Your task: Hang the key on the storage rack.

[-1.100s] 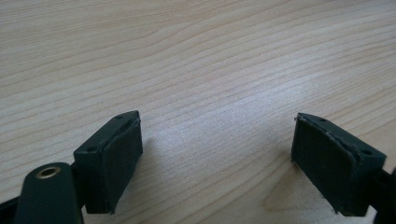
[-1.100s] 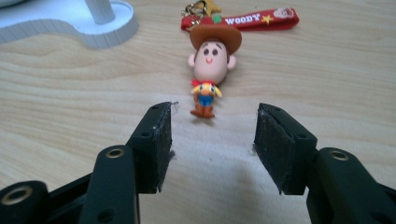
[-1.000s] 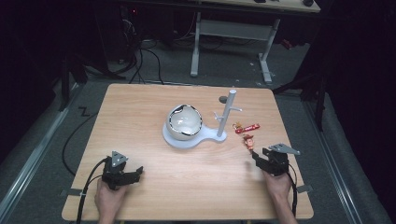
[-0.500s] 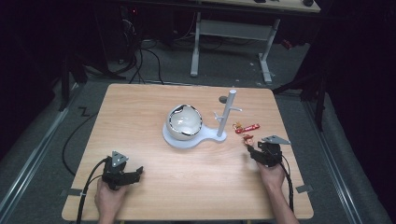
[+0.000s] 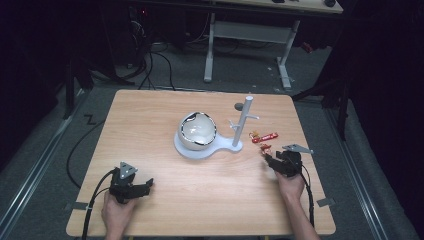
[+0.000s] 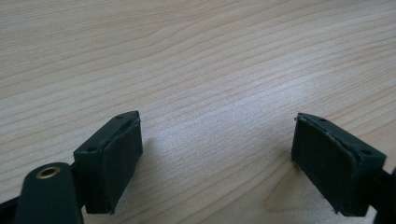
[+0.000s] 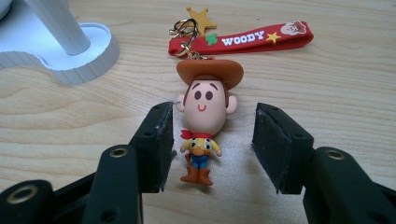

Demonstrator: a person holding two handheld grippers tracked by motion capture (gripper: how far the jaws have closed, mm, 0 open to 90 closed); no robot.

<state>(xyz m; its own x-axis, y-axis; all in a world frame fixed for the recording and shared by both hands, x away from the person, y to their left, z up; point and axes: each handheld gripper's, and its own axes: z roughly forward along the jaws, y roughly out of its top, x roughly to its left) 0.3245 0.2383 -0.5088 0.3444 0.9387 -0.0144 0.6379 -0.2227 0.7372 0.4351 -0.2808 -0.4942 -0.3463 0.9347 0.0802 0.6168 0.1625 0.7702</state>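
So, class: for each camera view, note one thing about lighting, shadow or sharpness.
High view: the light wooden table is lit, its surroundings dark. Left gripper view: sharp wood grain, soft shadows beside the black pads. Right gripper view: the small cowboy figure keychain is crisp, the white stand base slightly soft.

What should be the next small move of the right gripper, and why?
Probably close the jaws. The right gripper is open, the Woody figure lies on the table between its jaws, and there is a gap on both sides, so the pads are not pressing it.
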